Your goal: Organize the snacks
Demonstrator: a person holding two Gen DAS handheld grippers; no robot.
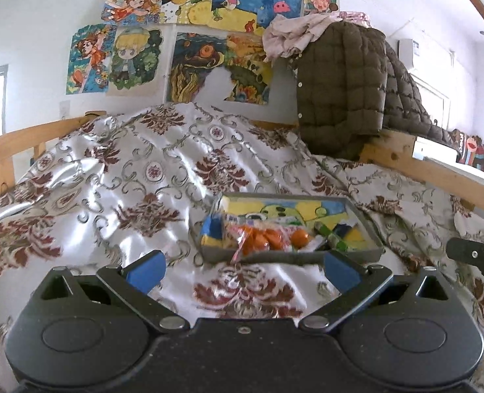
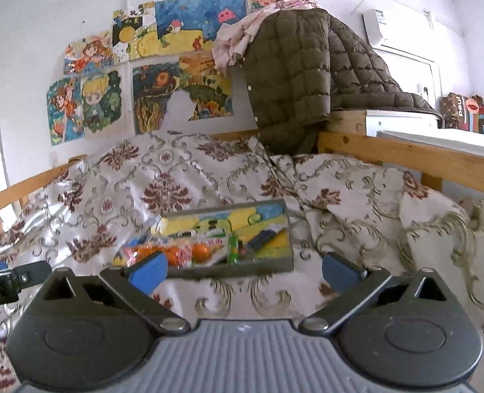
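Observation:
A grey tray [image 1: 373,229] lined with a painted picture lies on the patterned bedspread [image 1: 117,177]. It holds a bag of orange snacks [image 1: 261,239], an orange ball [image 1: 300,239], a blue and yellow packet [image 1: 213,231] and a green tube [image 1: 335,237]. My left gripper [image 1: 243,270] is open and empty, just short of the tray's near wall. The tray also shows in the right wrist view [image 2: 287,262], with the orange snacks [image 2: 173,253] and green tube [image 2: 232,249]. My right gripper [image 2: 243,270] is open and empty in front of the tray.
A wooden bed rail [image 1: 438,170] runs along the right. A brown quilted jacket [image 1: 340,91] hangs over the corner post. Drawings [image 1: 196,32] cover the wall behind. The other gripper shows at the right edge [image 1: 474,257] and, in the right wrist view, at the left edge [image 2: 9,278].

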